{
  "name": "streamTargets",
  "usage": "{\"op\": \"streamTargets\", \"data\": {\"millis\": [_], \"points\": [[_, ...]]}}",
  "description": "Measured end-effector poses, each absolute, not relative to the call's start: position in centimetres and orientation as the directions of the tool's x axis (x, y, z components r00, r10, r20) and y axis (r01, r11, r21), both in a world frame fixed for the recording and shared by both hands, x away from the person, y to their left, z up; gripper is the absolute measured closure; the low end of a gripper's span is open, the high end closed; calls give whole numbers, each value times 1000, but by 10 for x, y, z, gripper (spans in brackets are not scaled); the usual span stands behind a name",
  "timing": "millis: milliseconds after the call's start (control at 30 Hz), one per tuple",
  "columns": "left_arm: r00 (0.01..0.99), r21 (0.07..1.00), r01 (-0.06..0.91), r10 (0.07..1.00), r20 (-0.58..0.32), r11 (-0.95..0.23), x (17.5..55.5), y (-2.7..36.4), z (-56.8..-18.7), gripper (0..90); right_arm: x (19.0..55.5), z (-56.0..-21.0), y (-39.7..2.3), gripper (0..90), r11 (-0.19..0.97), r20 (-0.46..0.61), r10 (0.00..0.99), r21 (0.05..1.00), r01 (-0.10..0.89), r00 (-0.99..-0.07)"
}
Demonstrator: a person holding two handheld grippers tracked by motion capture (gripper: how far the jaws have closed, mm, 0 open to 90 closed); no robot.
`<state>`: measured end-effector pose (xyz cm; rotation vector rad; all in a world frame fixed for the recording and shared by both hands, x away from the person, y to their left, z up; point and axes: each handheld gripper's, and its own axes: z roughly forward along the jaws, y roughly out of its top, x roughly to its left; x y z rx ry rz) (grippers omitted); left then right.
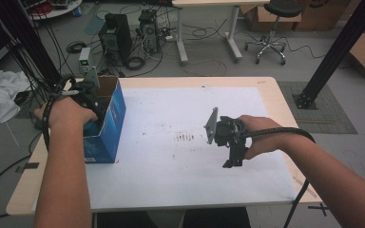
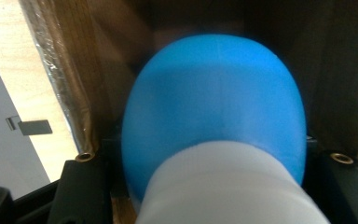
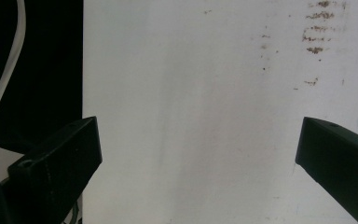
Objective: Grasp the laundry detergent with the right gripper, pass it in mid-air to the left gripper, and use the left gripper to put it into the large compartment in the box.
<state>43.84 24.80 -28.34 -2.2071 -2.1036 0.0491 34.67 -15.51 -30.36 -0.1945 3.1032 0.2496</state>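
The left gripper reaches down into the blue cardboard box at the table's left edge, jaws pinching a blue-and-white rounded object hemmed by brown walls. The right gripper hovers spread over the bare white mat

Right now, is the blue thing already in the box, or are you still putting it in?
Still in hand. The left gripper is down inside the open blue box and shut on a blue and white object, brown box walls all round it. Left to do: let go and lift the gripper out. The right gripper hangs open over the white sheet, holding nothing.
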Motion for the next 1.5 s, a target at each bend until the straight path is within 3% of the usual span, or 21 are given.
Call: {"op": "streamTargets", "data": {"millis": [833,1100,1500], "points": [[36,-56,998,999,40,-34,435,249,-290,378,346,-303,-161,7,982,-27,-117,144,-120,-993],[44,-53,998,997,68,-41,437,242,-290,309,345,-304,-164,9,983,-33,-109,143,-113,-993],[48,-21,999,996,73,-47,434,244,-280,315,346,-304,-167,13,983,-29,-107,147,-110,-994]]}}
